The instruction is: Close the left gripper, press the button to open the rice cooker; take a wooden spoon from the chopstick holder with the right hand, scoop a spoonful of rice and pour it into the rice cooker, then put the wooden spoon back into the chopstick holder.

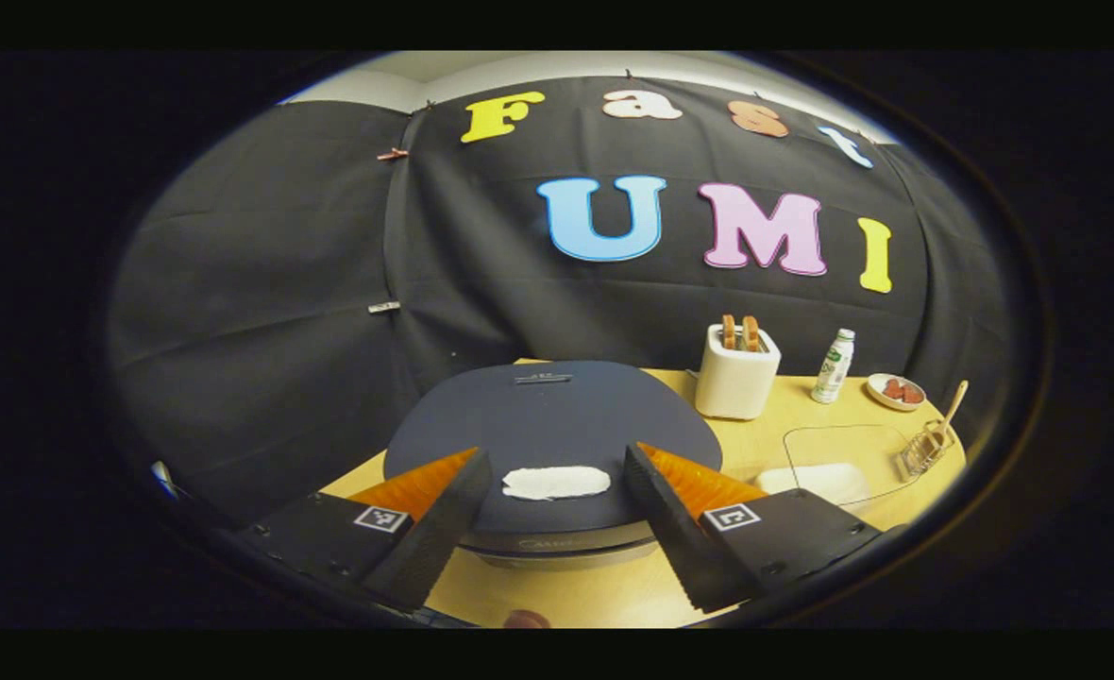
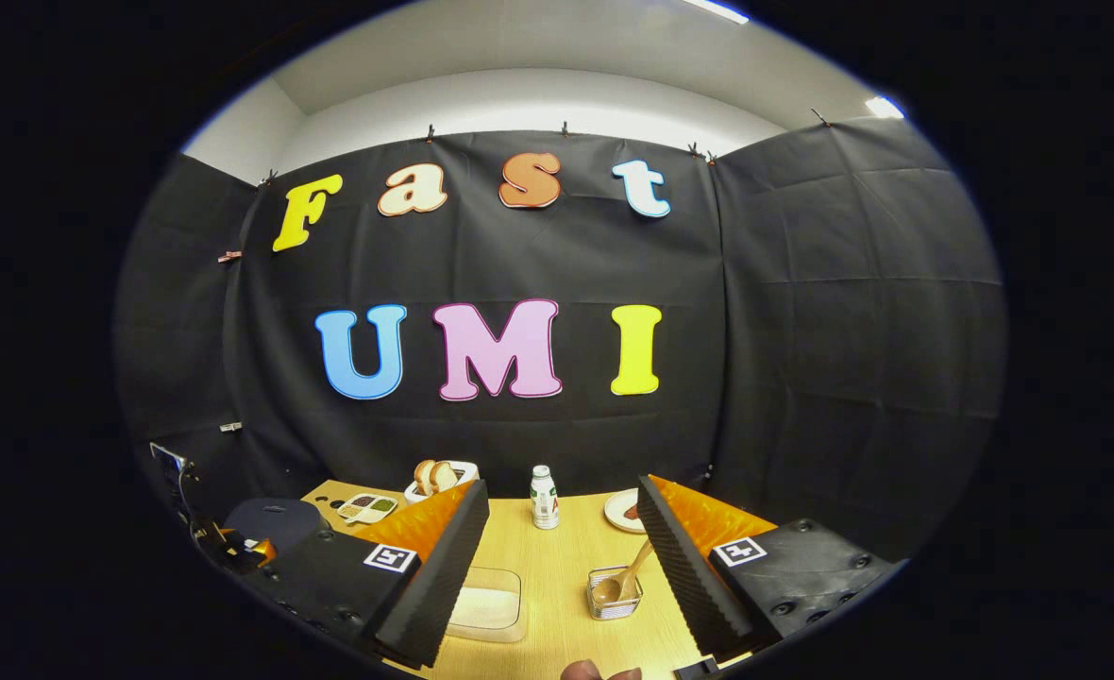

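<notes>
1. In the left gripper view we see the left gripper [image 1: 557,515] held over the near edge of the rice cooker [image 1: 552,444], its two fingers spread wide apart with nothing between them.
2. The rice cooker is a round, dark blue-grey pot with a broad, flat lid that is down. A pale oblong button [image 1: 555,482] sits on the near part of the lid, right in the gap between the fingers, and a small dark handle mark lies near the far edge. A lighter band runs around the cooker's body below the lid.
3. The cooker stands on a light wooden table [image 1: 802,416], towards its left end in this view.
4. To the right of the cooker we see a white toaster [image 1: 735,378] with two slices of bread standing in its slots, then a small white bottle [image 1: 833,366] and a small plate [image 1: 894,391] further right.
5. Nearer, a clear container [image 1: 835,463] holds white rice, and just beside it is a wire chopstick holder [image 1: 925,449] with a wooden spoon [image 1: 949,411] leaning out of it.
6. In the right gripper view the right gripper [image 2: 562,557] is also wide open and empty, above the table.
7. Between its fingers we see the clear container [image 2: 486,600] of rice on the left and the chopstick holder [image 2: 614,595] on the right, near each other but apart. The wooden spoon [image 2: 625,576] rests in the holder bowl-down, handle tilted up to the right.
8. The rice cooker [image 2: 269,519] shows at far left in this view, beside a small divided dish [image 2: 366,508].
</notes>
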`<control>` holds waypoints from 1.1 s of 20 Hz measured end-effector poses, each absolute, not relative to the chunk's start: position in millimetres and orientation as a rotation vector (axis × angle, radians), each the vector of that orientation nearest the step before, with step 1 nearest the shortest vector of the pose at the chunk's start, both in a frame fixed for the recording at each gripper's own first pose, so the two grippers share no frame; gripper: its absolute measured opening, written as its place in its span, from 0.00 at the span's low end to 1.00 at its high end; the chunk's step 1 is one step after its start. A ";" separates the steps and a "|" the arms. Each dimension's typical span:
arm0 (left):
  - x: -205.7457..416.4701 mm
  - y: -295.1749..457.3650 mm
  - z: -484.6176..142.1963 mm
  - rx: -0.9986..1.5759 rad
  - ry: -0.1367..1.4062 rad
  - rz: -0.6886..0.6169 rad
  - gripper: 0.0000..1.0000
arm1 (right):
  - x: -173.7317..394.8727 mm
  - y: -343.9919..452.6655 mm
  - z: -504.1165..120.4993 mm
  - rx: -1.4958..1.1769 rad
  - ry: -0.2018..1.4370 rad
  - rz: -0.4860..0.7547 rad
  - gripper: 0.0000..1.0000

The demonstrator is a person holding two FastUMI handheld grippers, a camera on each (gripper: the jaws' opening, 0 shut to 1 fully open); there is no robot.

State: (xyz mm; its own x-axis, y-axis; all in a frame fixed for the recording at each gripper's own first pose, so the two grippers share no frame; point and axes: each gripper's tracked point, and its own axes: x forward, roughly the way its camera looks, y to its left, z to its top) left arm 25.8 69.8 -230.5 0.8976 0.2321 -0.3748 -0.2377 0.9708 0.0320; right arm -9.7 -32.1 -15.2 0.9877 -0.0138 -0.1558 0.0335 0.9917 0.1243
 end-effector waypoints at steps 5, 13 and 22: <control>25.7 70.2 -232.7 -0.006 0.388 0.233 0.99 | -11.8 -32.6 -17.6 0.129 0.158 -0.028 0.98; 26.1 71.9 -235.0 -0.013 0.404 0.226 0.98 | -14.1 -31.1 -15.7 0.126 0.155 -0.028 0.98; 25.6 71.3 -199.7 -0.038 0.372 0.197 0.94 | -10.1 -32.4 -10.7 0.120 0.144 -0.031 0.98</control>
